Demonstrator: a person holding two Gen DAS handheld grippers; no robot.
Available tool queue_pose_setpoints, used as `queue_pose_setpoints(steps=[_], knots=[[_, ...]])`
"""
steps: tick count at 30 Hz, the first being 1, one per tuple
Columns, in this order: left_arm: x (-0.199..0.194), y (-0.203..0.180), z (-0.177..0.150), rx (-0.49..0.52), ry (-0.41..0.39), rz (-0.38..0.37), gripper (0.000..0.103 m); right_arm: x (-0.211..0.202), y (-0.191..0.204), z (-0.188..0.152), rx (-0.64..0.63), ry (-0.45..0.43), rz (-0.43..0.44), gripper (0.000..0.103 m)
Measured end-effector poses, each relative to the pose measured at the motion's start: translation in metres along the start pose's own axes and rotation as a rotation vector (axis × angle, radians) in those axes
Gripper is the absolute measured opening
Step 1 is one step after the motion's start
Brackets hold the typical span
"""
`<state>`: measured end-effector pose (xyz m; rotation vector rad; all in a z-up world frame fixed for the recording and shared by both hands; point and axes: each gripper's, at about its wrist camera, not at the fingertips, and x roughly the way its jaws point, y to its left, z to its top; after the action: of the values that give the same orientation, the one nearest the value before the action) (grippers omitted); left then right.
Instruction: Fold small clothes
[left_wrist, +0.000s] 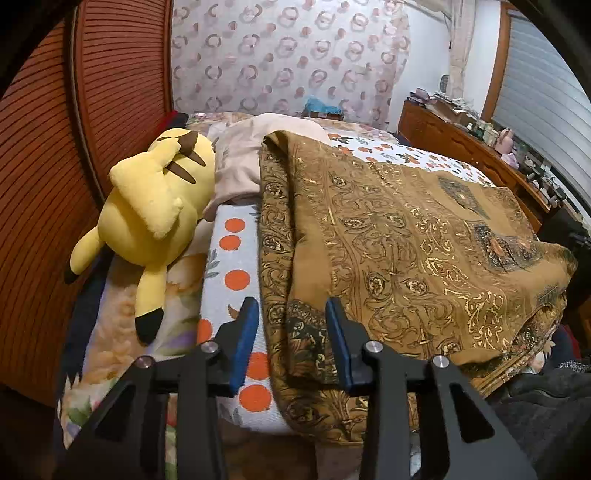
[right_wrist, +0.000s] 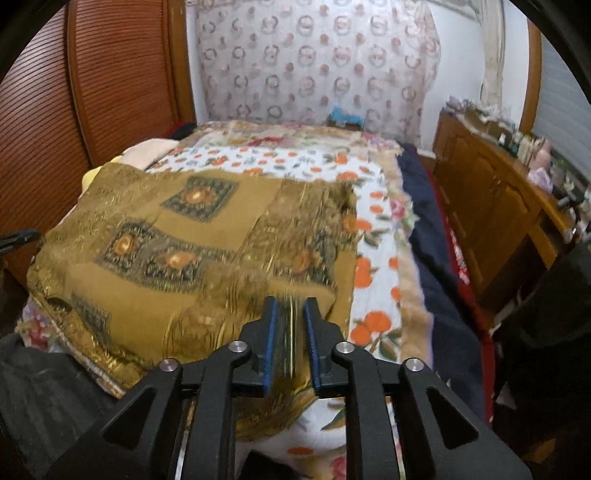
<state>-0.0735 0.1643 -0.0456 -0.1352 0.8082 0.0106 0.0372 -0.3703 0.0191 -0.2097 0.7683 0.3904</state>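
A mustard-brown cloth with a gold paisley print (left_wrist: 424, 251) lies folded over on the bed, its left edge running toward me. My left gripper (left_wrist: 291, 306) hovers over that near-left edge, open, with the cloth's border below the gap and neither blue pad touching it. In the right wrist view the same cloth (right_wrist: 192, 251) covers the bed's left half, blurred. My right gripper (right_wrist: 291, 301) is at the cloth's near-right corner. Its jaws stand a narrow gap apart, a fold of cloth shows between them, and the pads do not press on it.
A yellow plush toy (left_wrist: 155, 214) lies left of the cloth beside a pink garment (left_wrist: 243, 158). The bed has an orange-print sheet (right_wrist: 373, 280). A slatted wooden wall (left_wrist: 55, 147) stands on the left, and a cluttered wooden dresser (right_wrist: 495, 206) on the right.
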Motion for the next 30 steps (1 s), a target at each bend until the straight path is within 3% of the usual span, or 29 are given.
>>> queue_pose_setpoints(steps=[4,6,14,24,30], knots=[[0.001,0.003,-0.003,-0.006,0.005,0.009,0.039,-0.005,0.007,0.013,-0.022,-0.039,-0.02,0.037],[0.001,0.004,-0.004,-0.006,0.008,0.013,0.039,-0.005,0.01,0.021,-0.035,-0.052,-0.019,0.04],[0.002,0.013,-0.008,-0.017,0.014,0.023,0.039,0.012,0.042,0.041,-0.086,-0.076,0.035,0.046],[0.009,0.013,-0.012,-0.017,0.034,0.025,0.039,0.065,0.107,0.05,-0.169,-0.064,0.157,0.049],[0.018,0.01,-0.015,-0.018,0.055,-0.001,0.055,0.094,0.121,0.038,-0.184,-0.025,0.168,0.049]])
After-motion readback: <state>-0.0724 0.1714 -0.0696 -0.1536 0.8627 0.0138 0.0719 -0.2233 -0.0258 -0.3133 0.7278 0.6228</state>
